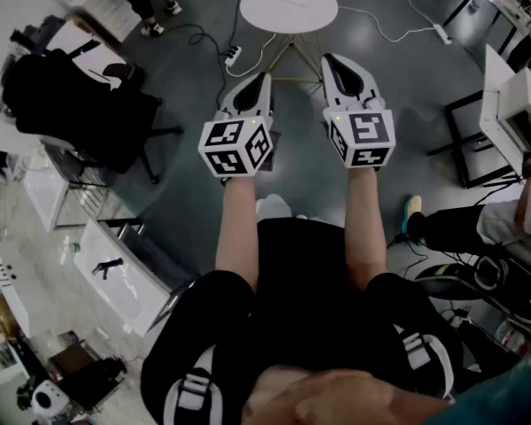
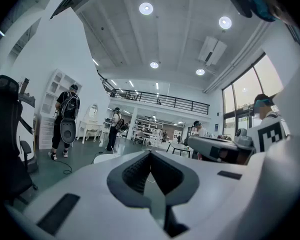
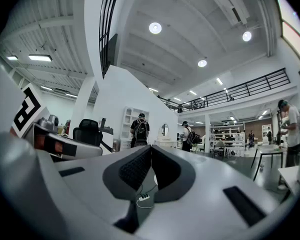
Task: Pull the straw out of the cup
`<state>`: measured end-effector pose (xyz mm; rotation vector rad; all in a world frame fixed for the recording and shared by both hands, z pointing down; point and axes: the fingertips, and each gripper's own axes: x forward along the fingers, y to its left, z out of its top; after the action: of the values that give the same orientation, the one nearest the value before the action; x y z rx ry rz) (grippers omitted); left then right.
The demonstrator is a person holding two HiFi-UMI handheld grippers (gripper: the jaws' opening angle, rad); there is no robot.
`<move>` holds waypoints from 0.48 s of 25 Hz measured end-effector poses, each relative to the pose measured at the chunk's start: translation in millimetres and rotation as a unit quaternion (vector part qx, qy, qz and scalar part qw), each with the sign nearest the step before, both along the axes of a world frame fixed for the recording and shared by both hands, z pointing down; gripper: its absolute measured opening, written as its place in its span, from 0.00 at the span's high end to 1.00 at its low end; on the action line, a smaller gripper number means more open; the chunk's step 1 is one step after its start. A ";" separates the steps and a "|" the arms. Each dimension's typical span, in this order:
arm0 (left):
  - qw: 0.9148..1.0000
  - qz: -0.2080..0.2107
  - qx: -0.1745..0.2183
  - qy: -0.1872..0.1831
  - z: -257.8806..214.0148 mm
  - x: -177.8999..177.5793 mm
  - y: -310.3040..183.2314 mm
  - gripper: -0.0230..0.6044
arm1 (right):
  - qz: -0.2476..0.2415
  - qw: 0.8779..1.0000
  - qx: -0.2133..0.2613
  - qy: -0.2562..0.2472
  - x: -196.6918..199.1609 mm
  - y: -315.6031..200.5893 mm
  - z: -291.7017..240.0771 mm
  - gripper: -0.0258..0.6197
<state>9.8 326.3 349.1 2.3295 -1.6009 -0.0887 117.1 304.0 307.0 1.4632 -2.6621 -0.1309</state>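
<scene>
No cup or straw shows in any view. In the head view my left gripper (image 1: 264, 78) and right gripper (image 1: 329, 59) are held side by side at arm's length above the grey floor, pointing toward a round white table (image 1: 288, 5). Nothing stands on the tabletop. The left gripper (image 2: 150, 151) has its jaws closed tip to tip with nothing between them. The right gripper (image 3: 151, 147) is likewise shut and empty. Both gripper views look out level across a large hall.
A black office chair (image 1: 80, 104) stands at the left, a low white cabinet (image 1: 115, 273) below it. Cables and a power strip (image 1: 233, 56) lie on the floor by the table. White desks (image 1: 513, 104) and a seated person's leg (image 1: 465, 224) are at the right. Several people stand far off (image 2: 65, 119).
</scene>
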 end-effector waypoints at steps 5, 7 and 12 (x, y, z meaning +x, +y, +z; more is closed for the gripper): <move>1.000 0.016 0.016 0.002 -1.8 -6.5 -13.4 0.95 | -0.005 0.998 0.014 -0.054 -10.3 -11.3 -0.4 0.93; 1.000 0.010 0.009 0.005 6.2 -15.4 -16.6 0.95 | -0.012 0.998 0.001 -0.062 -18.5 -15.2 7.3 0.93; 1.000 0.002 -0.004 0.012 23.6 -40.9 -30.2 0.95 | 0.013 0.999 -0.010 -0.044 -28.5 -28.6 24.5 0.93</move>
<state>-31.1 296.2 372.7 2.3158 -1.5819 -0.1090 88.6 275.5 331.6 1.5329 -2.7031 -0.0378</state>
